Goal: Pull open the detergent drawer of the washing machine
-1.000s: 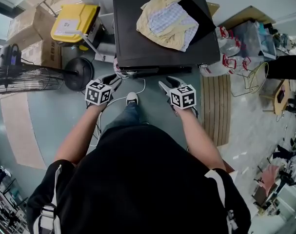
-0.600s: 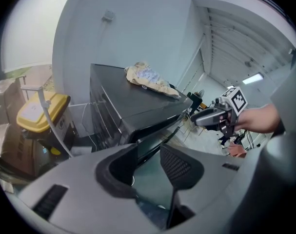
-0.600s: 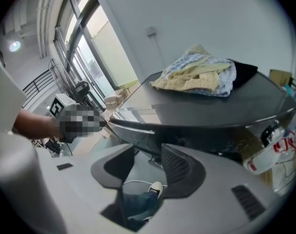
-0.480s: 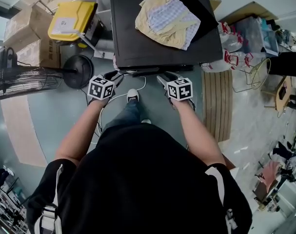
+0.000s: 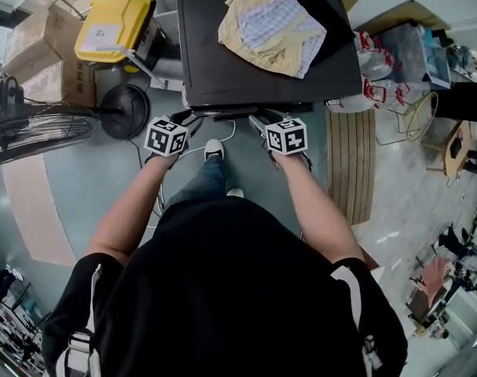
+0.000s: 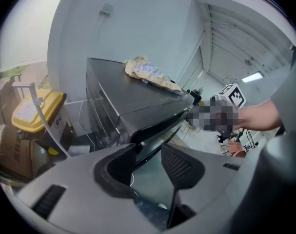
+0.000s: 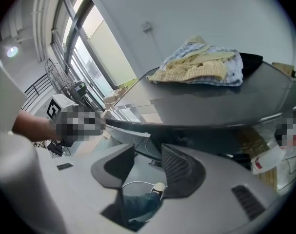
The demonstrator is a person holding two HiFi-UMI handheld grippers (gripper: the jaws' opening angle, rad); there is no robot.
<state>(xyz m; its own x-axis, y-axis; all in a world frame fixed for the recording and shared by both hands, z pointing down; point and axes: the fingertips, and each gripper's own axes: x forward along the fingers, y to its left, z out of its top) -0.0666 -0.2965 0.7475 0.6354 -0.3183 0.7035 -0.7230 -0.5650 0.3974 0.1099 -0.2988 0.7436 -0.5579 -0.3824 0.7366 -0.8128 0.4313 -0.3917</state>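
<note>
Left tool (image 5: 186, 118) and right tool (image 5: 258, 119) both have their jaws apart, nothing in either. The washing machine (image 5: 214, 61) front edge is right ahead of both, with clothes (image 5: 273, 22) further back on top. Can't make out the detergent drawer itself.

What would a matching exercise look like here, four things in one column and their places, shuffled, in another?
Things:
1 pile of clothes
2 yellow box
3 white shoe
4 fan

Places:
A floor, between left gripper and right gripper
B on top of the washing machine
C between cardboard boxes and washing machine
D left edge of the head view

Pairs: 1-B, 2-C, 3-A, 4-D
</note>
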